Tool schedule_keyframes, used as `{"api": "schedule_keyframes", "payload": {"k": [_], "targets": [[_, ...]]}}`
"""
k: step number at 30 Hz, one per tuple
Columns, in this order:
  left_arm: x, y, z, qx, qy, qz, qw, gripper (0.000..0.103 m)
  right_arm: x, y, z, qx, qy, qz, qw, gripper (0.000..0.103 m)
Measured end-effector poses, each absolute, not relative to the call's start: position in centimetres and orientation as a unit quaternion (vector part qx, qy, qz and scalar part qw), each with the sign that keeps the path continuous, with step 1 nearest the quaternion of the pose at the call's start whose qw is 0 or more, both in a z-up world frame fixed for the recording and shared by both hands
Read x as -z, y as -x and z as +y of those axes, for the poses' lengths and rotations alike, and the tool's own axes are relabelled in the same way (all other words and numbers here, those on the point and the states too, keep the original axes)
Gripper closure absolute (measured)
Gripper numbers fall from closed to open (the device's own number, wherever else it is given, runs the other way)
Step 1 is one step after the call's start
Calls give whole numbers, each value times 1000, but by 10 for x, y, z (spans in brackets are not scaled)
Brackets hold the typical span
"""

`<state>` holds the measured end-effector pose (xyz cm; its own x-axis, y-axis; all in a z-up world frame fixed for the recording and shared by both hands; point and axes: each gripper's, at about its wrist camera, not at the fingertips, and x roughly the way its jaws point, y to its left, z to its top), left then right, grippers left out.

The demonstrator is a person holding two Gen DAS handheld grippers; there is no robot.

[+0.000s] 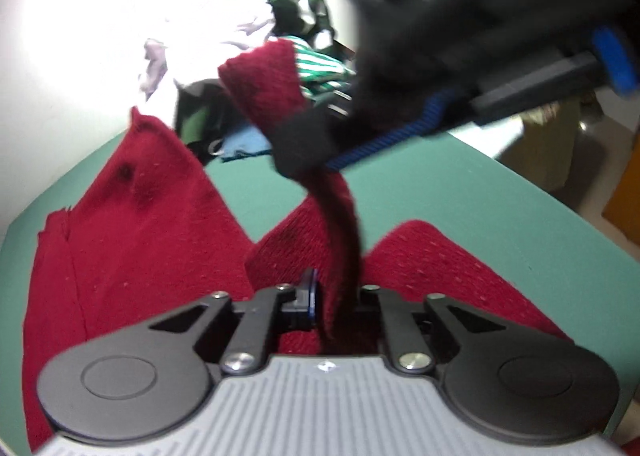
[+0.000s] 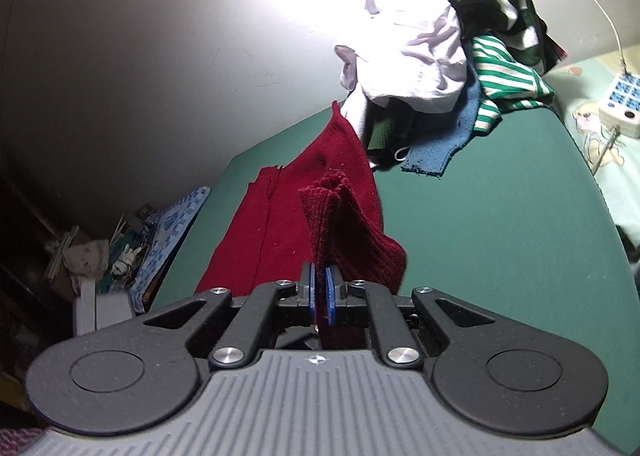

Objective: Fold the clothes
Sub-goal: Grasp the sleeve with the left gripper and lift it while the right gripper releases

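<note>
You are early in the fold: the red sweater [image 1: 132,223] lies mostly spread on the green table [image 1: 460,191], and only one strip of it, likely a sleeve, is off the surface. Your right gripper [image 2: 319,296] has its blue pads nearly together with a bunch of that red knit pinched between them, the ribbed end standing up just past the fingertips. Your left gripper [image 1: 332,300] looks clamped on the same strip lower down; the cloth runs up from between its fingers to the right gripper above and ahead of it, though blur hides the left pads' contact. Beyond both sets of fingers, at the far end of the table, the pile [image 2: 440,55] of pale, green-striped and blue clothes waits unfolded. So nothing appears finished yet, and the sweater's body still needs folding before the pile. No basket or bin for clothes is visible; a box with clutter sits off to the left of the right fingers, contents unclear.
</note>
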<state>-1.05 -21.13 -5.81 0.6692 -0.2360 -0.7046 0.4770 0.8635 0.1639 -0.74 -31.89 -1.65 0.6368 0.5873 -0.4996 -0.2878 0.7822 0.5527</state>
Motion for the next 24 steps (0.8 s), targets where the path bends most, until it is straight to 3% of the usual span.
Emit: {"api": "schedule_keyframes", "payload": {"k": [2,3,4,5,10,24], "targets": [[55,10,-205,192,-160,354,901,100,16,8,-315,-254,-210,344,879,86],[54,10,-202,189,-155,353,903,100,16,9,-315,-254,-212,341,880,77],[53,9,-198,186,-148,355,904,100,15,10,-316,-252,-215,335,882,61],[52,9,-193,181,-138,358,906,100,14,11,-317,-249,-222,328,884,56],[43,7,-156,150,-90,362,916,101,11,17,-326,-229,-242,298,894,56],[4,33,-14,26,-22,328,944,101,57,51,-300,-146,-159,369,904,56]]}}
